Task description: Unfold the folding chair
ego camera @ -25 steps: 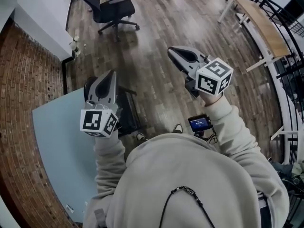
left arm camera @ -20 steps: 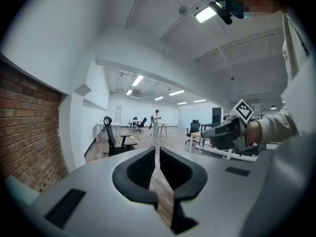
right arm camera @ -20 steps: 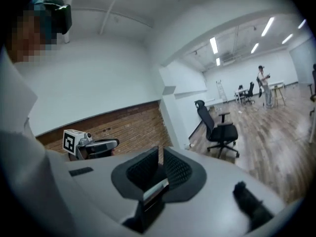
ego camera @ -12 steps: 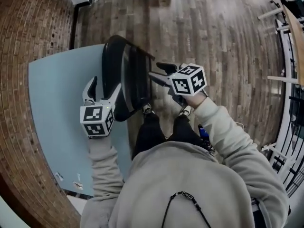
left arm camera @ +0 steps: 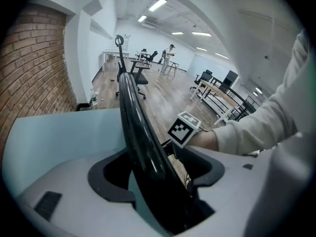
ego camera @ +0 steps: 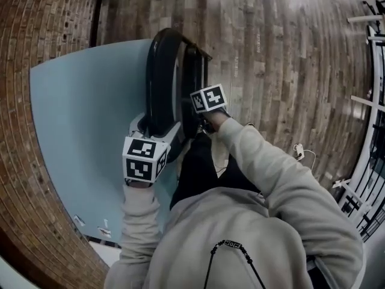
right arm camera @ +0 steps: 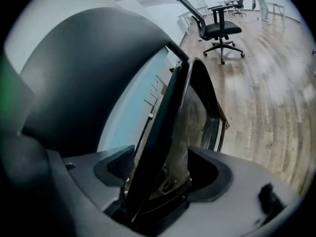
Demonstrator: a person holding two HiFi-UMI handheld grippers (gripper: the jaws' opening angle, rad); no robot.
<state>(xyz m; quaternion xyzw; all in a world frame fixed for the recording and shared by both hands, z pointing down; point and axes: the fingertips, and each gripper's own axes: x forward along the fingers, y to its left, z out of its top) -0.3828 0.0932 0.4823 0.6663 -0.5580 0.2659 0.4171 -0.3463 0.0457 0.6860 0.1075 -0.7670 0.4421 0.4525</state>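
Observation:
A black folding chair point(ego camera: 162, 71) stands folded at the edge of a pale blue mat point(ego camera: 84, 131). My left gripper point(ego camera: 157, 125) straddles the curved top edge of the backrest point(left arm camera: 131, 107), which runs between its jaws with a gap on the left side; the left gripper point(left arm camera: 155, 169) is open. My right gripper point(ego camera: 195, 104) sits over the seat panel point(right arm camera: 168, 122) on the chair's other side. In the right gripper view the panel stands between the jaws of the right gripper point(right arm camera: 165, 174), which are opening. Neither gripper's pads are seen pressing.
A brick wall point(ego camera: 36, 29) borders the mat on the left. Wooden floor point(ego camera: 271, 53) stretches to the right, with a white cable point(ego camera: 299, 152) on it and desk frames point(ego camera: 373, 131) at the far right. A black office chair point(right arm camera: 215, 26) stands further back.
Both grippers came down from chest height onto the folded chair and went from shut to open. The left one now straddles the backrest edge, the right one the seat panel.

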